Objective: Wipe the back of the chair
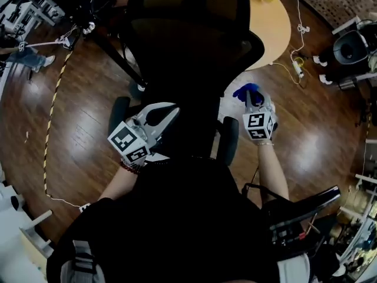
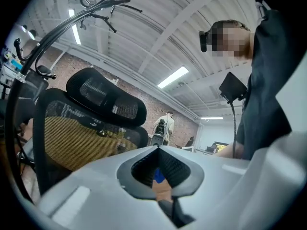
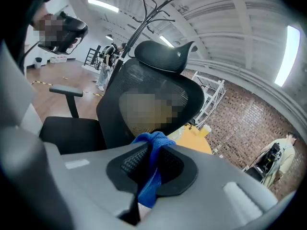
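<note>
**Bringing the blue cloth to the chair back**

The right tongs (image 1: 254, 102) are clamped on a bunched blue cloth (image 3: 152, 145), which pokes out past their tips. They hang just beside the right edge of the black mesh office chair (image 1: 197, 58), and the cloth does not appear to be on the mesh yet. The left tongs (image 1: 174, 112) are drawn together on nothing, low at the chair's left side near its armrest (image 1: 118, 115). By my reading the wiping has not begun. To do it well, lay the free tuft of cloth flat on the backrest. Press lightly so the mesh gives without the chair rolling. Sweep in overlapping passes from under the headrest (image 3: 163, 56) downward. The idle left tongs could steady the frame.
</note>
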A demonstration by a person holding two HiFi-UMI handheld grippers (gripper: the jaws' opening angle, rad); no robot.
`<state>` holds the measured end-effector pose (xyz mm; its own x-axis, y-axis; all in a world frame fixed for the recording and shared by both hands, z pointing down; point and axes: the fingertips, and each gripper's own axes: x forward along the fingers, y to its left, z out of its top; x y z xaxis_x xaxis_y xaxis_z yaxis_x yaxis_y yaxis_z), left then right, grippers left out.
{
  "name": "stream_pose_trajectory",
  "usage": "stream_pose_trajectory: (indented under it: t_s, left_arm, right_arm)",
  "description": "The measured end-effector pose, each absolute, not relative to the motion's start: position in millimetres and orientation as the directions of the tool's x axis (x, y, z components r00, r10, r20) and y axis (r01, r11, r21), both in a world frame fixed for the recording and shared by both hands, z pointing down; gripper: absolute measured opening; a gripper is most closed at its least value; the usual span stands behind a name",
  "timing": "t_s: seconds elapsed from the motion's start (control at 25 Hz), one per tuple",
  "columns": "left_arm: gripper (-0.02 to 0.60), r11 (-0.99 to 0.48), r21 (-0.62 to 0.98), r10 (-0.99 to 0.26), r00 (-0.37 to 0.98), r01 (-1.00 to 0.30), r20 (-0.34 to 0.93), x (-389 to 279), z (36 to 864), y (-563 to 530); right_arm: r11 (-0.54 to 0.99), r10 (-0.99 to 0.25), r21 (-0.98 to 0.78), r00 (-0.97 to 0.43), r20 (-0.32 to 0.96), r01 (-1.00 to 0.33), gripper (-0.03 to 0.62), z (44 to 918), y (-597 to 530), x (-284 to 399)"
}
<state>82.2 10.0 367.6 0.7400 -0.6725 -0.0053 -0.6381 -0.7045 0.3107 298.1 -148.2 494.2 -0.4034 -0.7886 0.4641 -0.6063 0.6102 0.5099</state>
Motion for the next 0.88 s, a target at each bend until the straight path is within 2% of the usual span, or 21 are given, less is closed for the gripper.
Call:
stream_pose_trajectory:
  t_s: [0.24, 0.36, 0.56, 0.68, 0.88]
  left_arm:
    - [0.005, -0.672, 0.311, -0.703, 0.711, -0.672, 0.018, 83.3, 365.8, -5.8]
    - [0.005, -0.619, 0.321, -0.750, 0.661, -0.716, 0.027, 45.9, 367.5, -20.8]
    - [0.005, -0.542, 0.337, -0.807, 0.589, -0.770, 0.049, 11.6, 378.1, 7.1]
    - [0.005, -0.549, 0.330, -0.796, 0.601, -0.768, 0.075, -1.6, 390.9, 2.6]
    - [0.005, -0.538, 0.351, -0.799, 0.597, -0.767, 0.080, -48.2, 405.8, -1.7]
  right_arm:
    - [0.620, -0.776, 0.503, -0.376, 0.506, -0.602, 0.026, 517.6, -191.2, 283.8]
    - [0.601, -0.784, 0.514, -0.327, 0.528, -0.612, 0.026, 529.4, -225.1, 261.6]
    - [0.601, -0.783, 0.542, -0.293, 0.549, -0.587, 0.026, 536.9, -220.7, 254.0]
    - [0.571, -0.802, 0.573, -0.251, 0.542, -0.588, 0.026, 534.3, -232.8, 249.8]
    - [0.569, -0.806, 0.598, -0.236, 0.543, -0.564, 0.026, 549.7, -248.2, 202.1]
